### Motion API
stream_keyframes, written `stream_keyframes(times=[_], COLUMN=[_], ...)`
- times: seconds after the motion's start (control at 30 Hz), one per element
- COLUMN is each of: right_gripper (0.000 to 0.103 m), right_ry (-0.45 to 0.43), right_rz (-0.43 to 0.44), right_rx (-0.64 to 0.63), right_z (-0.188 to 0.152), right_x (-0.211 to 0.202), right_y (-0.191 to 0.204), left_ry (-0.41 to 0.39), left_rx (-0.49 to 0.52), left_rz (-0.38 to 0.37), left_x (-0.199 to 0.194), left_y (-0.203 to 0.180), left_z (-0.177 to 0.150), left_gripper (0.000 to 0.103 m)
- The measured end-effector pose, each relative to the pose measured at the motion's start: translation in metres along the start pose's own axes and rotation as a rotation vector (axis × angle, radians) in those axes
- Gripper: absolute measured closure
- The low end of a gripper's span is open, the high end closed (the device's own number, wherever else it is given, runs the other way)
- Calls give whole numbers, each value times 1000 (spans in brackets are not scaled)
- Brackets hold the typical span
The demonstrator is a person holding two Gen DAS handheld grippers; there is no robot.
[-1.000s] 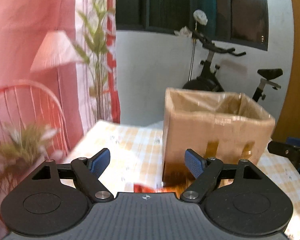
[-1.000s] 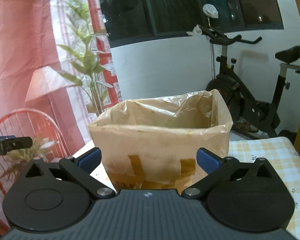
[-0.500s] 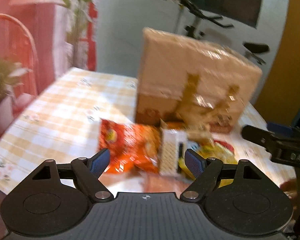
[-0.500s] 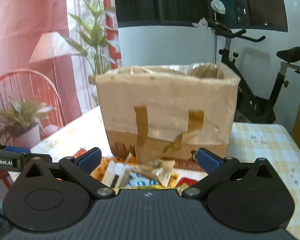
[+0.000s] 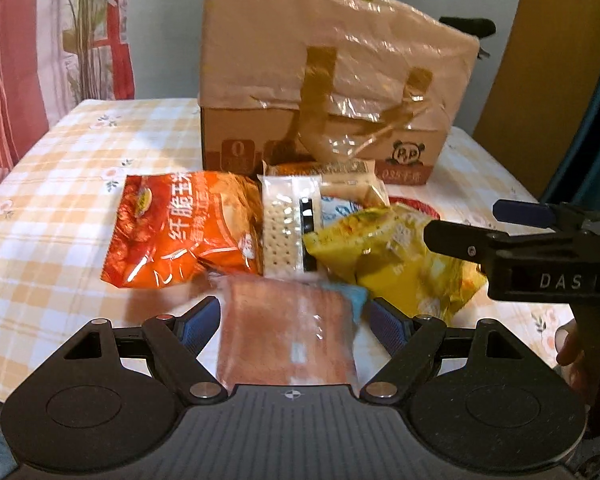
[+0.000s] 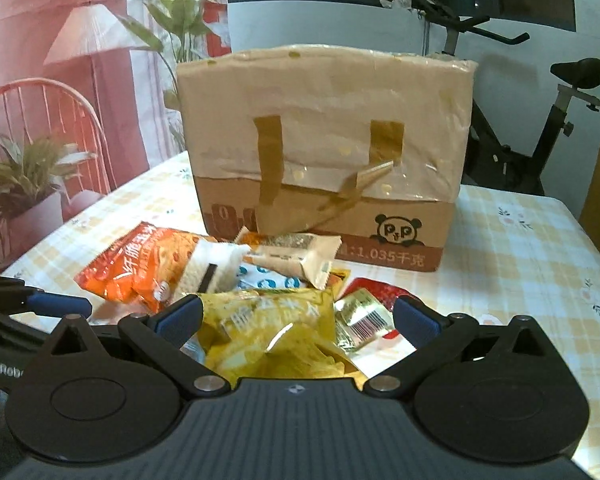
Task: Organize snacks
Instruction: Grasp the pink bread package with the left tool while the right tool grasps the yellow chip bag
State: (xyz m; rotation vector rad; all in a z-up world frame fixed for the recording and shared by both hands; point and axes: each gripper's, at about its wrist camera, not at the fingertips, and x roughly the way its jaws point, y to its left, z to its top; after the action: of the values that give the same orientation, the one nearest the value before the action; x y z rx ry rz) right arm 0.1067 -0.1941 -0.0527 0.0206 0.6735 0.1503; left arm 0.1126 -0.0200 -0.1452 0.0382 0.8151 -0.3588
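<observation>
A: Checked yellow-and-white cloth (image 5: 72, 184) covers the table in the left wrist view, and a tall brown cardboard box wrapped in glossy film and tape (image 5: 320, 80) is seen behind a heap of snack packets. The left gripper (image 5: 294, 322) is held wide open, nothing gripped, with a blurred pinkish clear-film packet (image 5: 288, 340) lying between the blue pads. A crinkled orange foil bag (image 5: 180, 228) and a white perforated cracker sleeve (image 5: 284, 228) lie just beyond

B: Slippage is the risk there: the film looks slick and the packet soft, so it could be crushed or could slide out if pinched at an edge

A: From the right wrist view, the right gripper (image 6: 296, 320) is likewise spread open and empty, over a puffy yellow foil bag (image 6: 276, 332)

B: That bag may be pinched with the gold-wrapped sweet (image 6: 360, 316) touching it, or neighbours dragged along
</observation>
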Motion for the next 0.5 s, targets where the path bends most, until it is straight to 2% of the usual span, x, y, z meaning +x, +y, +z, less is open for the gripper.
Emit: stream_keyframes(times=[0.5], right_gripper=[3], right_ry=[7], right_rz=[-14], right_rx=[-22], right_z=[-11], right_x=[11], right_y=[3], left_ry=[167], left_rx=[-11], left_rz=[24], left_x=[31], left_y=[3], left_z=[-6], left_gripper=[20])
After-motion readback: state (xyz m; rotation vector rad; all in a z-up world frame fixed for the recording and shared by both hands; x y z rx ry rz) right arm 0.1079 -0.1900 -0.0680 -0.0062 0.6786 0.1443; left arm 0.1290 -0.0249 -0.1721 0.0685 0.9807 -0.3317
